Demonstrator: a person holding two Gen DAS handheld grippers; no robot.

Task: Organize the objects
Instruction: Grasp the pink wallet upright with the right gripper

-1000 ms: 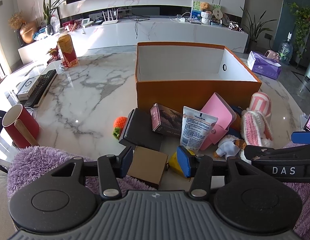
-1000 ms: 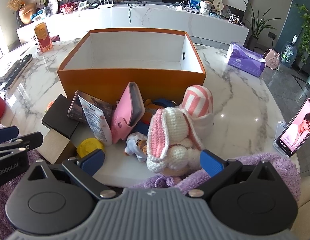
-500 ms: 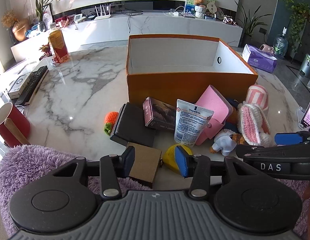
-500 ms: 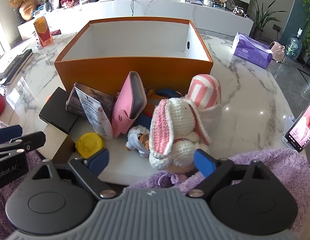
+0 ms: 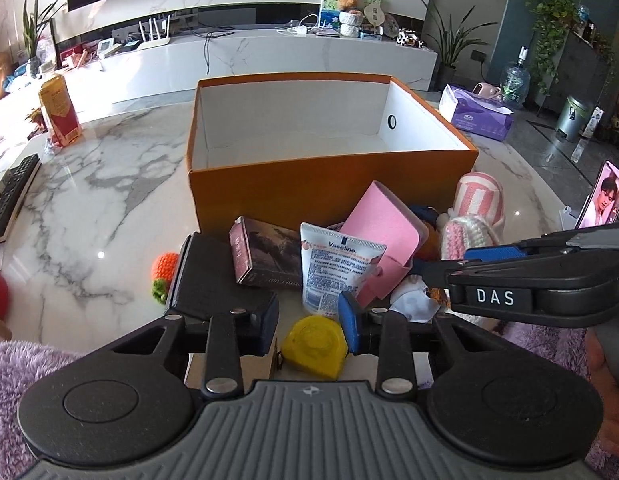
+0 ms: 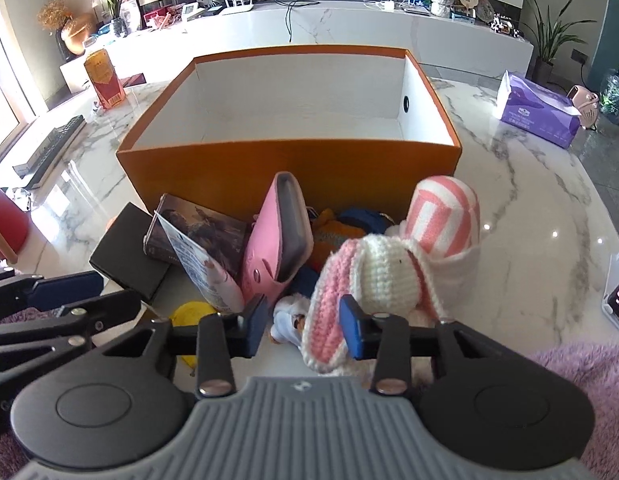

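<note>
Orange box with white inside sat open and empty on the marble table. In front of it lay a pile: black box, dark printed carton, Vaseline tube standing cap-down on its yellow cap, pink pouch leaning upright, crocheted bunny, pink-striped roll, small orange crochet piece.
</note>
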